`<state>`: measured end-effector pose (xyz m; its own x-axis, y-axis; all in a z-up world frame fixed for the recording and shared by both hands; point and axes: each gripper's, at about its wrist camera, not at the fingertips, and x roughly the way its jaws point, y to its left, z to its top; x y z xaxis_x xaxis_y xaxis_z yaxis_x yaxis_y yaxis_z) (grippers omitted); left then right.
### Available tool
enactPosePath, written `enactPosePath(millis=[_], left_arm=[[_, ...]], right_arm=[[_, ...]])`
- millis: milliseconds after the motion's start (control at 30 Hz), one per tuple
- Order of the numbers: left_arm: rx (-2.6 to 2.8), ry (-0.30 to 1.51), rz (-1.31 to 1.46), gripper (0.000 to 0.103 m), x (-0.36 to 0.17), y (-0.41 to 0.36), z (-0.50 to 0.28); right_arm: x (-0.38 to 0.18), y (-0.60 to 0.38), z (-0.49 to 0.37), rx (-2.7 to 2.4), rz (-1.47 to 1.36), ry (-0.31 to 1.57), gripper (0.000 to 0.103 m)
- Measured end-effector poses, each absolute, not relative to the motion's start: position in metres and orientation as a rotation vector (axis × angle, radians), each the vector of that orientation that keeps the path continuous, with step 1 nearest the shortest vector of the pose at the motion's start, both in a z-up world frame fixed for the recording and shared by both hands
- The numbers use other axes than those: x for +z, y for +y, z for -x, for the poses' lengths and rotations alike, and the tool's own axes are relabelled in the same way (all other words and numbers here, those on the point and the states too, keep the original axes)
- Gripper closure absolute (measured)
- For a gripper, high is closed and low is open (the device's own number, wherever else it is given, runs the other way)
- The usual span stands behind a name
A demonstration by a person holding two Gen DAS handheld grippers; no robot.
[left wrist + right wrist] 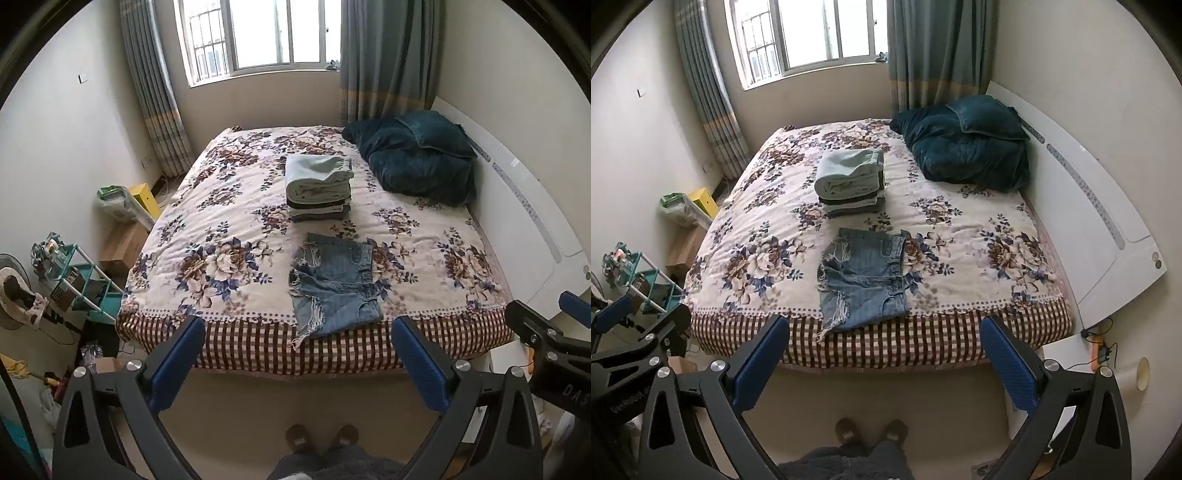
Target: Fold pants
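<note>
A pair of frayed blue denim shorts [334,284] lies spread flat near the front edge of the floral bed [221,206], one leg hem hanging over the checked border; it also shows in the right wrist view [864,280]. Behind it stands a stack of folded pants [318,188], light green on top, also in the right wrist view [851,182]. My left gripper [297,339] is open and empty, held off the bed in front of the shorts. My right gripper [884,339] is open and empty, likewise short of the bed edge. Each gripper shows at the other view's side.
A dark teal quilt and pillow [413,158] lie at the bed's back right by the white headboard [524,206]. A teal shelf rack [85,280], boxes and clutter stand left of the bed. The person's slippered feet [321,439] are on the floor below.
</note>
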<state>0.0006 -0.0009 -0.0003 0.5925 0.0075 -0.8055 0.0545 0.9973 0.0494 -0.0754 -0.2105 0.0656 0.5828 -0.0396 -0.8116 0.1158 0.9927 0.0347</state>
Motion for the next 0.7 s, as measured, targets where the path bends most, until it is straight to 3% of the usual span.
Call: enactPosePath(millis=[700], left_arm=[[-0.034, 0.903, -0.058, 0.000, 0.013, -0.002, -0.008]], right_arm=[[0.070, -0.213, 0.076, -0.092, -0.086, 0.942, 0.000]])
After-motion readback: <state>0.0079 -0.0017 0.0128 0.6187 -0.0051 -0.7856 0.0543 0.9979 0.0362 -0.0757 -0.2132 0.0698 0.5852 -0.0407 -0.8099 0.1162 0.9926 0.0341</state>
